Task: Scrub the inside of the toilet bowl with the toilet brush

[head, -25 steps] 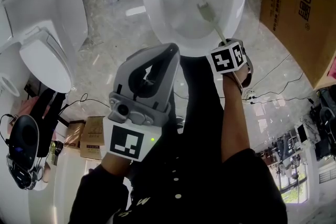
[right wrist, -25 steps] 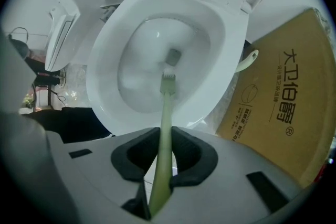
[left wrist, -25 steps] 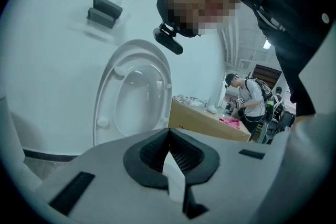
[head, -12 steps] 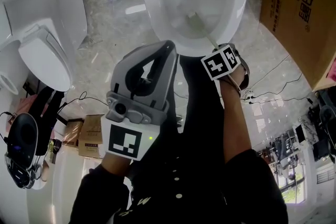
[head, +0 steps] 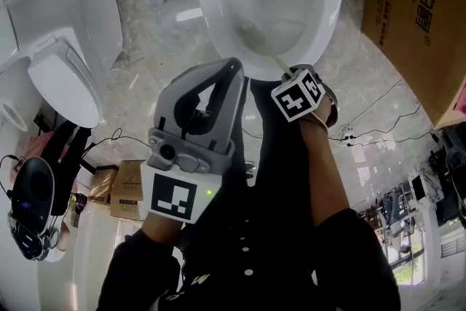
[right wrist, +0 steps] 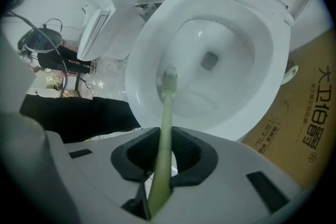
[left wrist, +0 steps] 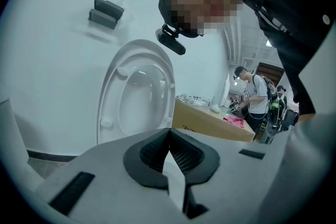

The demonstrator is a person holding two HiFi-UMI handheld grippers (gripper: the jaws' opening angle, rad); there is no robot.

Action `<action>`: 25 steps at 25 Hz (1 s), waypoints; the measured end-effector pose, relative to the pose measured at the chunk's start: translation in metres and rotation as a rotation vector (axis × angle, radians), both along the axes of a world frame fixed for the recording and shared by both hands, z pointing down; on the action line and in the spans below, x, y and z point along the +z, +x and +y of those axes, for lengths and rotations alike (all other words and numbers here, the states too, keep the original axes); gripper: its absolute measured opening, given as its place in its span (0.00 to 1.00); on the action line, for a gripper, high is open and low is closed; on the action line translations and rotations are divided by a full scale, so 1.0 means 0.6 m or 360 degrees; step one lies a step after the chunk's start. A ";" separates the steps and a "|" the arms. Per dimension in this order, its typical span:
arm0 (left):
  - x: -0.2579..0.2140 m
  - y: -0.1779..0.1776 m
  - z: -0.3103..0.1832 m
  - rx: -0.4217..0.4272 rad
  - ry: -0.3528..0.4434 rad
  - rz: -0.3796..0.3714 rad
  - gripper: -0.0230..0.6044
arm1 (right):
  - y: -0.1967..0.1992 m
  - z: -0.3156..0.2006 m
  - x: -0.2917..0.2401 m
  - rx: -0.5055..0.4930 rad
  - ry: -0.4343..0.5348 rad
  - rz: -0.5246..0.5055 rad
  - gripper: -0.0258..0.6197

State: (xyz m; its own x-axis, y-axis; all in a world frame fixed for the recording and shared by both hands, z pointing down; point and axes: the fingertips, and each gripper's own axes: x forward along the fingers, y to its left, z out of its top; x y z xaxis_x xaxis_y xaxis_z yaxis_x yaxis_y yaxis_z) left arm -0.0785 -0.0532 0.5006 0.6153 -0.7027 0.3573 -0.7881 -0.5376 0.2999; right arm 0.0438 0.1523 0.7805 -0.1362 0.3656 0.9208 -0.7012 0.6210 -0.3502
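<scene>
Right gripper (right wrist: pixel 164 157) pinches toilet brush (right wrist: pixel 166 113) handle, bristles on near inner wall of toilet bowl (right wrist: pixel 270 60); left gripper (left wrist: pixel 169 153) pressed together, empty; judgement: press bristles firmly, sweep around wall below rim

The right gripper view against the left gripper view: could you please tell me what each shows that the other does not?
Only the right gripper view: the right gripper shut on the green toilet brush, its head against the inner wall of the toilet bowl. Only the left gripper view: the left gripper shut on nothing, a raised toilet seat, and a person standing in the background. Both: grey jaws with black pads and a tan cardboard box.
</scene>
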 end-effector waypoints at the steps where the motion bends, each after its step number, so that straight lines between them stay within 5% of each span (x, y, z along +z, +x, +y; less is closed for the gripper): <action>1: 0.000 0.002 0.000 0.0001 0.0000 -0.0001 0.08 | -0.004 -0.001 0.001 0.0011 0.0005 -0.0020 0.17; 16: 0.010 0.024 0.007 0.0015 -0.0010 -0.0025 0.08 | -0.049 -0.074 0.028 -0.0003 0.0245 -0.0219 0.17; 25: 0.016 0.030 0.013 0.0002 -0.0019 -0.0043 0.08 | -0.061 -0.192 0.049 0.0054 0.0489 -0.0282 0.17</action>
